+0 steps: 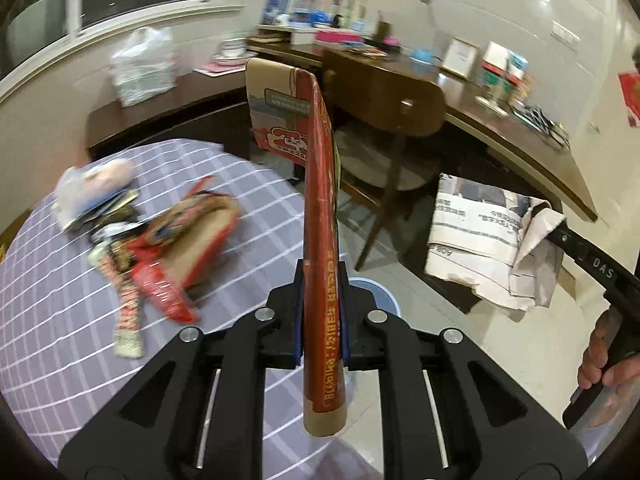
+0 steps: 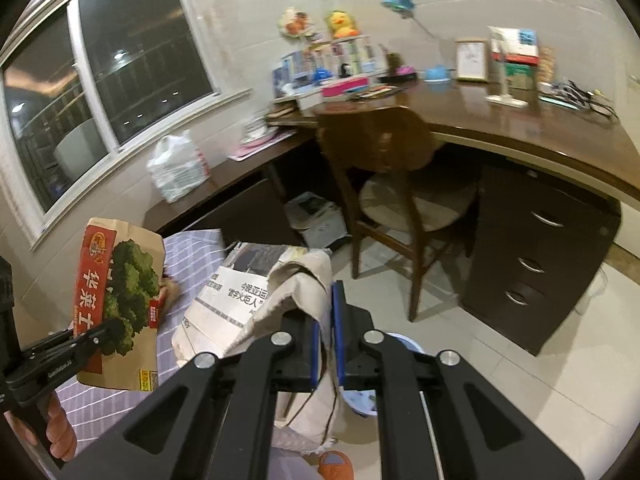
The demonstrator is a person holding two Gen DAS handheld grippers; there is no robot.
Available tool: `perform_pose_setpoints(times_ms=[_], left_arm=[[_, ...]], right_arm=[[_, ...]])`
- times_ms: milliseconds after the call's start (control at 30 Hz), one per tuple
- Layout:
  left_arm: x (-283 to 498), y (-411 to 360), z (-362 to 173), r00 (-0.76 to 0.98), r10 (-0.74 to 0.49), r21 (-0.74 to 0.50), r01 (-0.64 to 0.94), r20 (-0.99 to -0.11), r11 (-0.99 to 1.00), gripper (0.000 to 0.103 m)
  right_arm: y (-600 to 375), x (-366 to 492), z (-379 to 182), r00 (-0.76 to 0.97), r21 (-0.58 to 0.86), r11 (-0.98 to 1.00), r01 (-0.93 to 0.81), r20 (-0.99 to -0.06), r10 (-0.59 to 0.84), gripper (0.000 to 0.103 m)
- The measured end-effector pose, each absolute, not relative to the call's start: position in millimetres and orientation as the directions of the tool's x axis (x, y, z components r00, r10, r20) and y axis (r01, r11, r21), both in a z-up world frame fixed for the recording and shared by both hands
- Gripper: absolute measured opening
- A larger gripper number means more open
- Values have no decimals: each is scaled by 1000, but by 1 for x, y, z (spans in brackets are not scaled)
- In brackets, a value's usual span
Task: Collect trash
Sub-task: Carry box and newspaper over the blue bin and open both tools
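From the left wrist camera, the left tongs (image 1: 322, 316) are clamped narrow on a flattened red-and-brown cardboard carton (image 1: 320, 208), which stands edge-on between the blue pads and sticks up and forward past them. Below and to the left lies a bed with a lilac sheet crossed by white lines (image 1: 60, 320), and on it a blurred heap of red wrappers, torn brown cardboard and plastic bags (image 1: 152, 236) (individual pieces are hard to tell apart). Just beyond the tongs a slice of a pale blue round bin (image 1: 382, 294) shows on the tiled floor. At the right edge the right tongs (image 1: 554, 224), gripped by a hand (image 1: 604, 360), pinch a folded, crumpled grey-white newspaper (image 1: 480, 240) that hangs in the air over the floor. Behind stand a brown wooden chair (image 1: 384, 100) and a long dark wooden tabletop (image 1: 520, 128) crowded with books and toys. From the right wrist camera, the right tongs (image 2: 327, 320) are nearly closed on the newspaper (image 2: 256, 292), its crumpled part draping between and below the pads, above the blue bin (image 2: 400, 344). At the left the left tongs (image 2: 108, 330) hold the carton (image 2: 116, 296), its face printed with green broccoli, over the bed (image 2: 188, 248). An orange slipper (image 2: 335, 464) shows at the bottom edge.
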State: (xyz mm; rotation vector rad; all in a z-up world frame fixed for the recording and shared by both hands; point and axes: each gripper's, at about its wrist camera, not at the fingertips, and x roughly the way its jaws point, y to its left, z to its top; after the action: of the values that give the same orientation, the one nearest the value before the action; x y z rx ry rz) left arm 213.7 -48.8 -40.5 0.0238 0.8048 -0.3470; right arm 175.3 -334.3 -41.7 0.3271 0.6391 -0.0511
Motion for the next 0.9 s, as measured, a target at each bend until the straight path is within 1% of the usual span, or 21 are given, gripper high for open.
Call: perform_pose_setpoints(times_ms=[100,433,667,833,867,900], left_arm=[[222,-77,-48,605,-320,-108,361,-729,926,13],[259,-162,-88,501,-330,-78,459,-800,885,13],[287,-208,-130,401,-319,-89,496,-859,864,13],[308,-231,-159,351,-289,-87,492,-890,866,13],[312,-233,-162,348,-288,-89,489,-892,868,14],[317,-236,-168,340,-287,-95,483,-896,870,18]], right_arm=[[-356,176,-54,793,293,936,196,-609,24,7],[-413,197,-104,722,302,894,331,-691,-35,7],[-437,218,-143,655,287,873,394,-754,-48,7],[-445,225,-158,627,276,864,421,-777,-57,7],[-447,227,-162,620,272,862,428,-782,-61,7],[-449,228,-164,615,271,860,433,-786,-62,7]])
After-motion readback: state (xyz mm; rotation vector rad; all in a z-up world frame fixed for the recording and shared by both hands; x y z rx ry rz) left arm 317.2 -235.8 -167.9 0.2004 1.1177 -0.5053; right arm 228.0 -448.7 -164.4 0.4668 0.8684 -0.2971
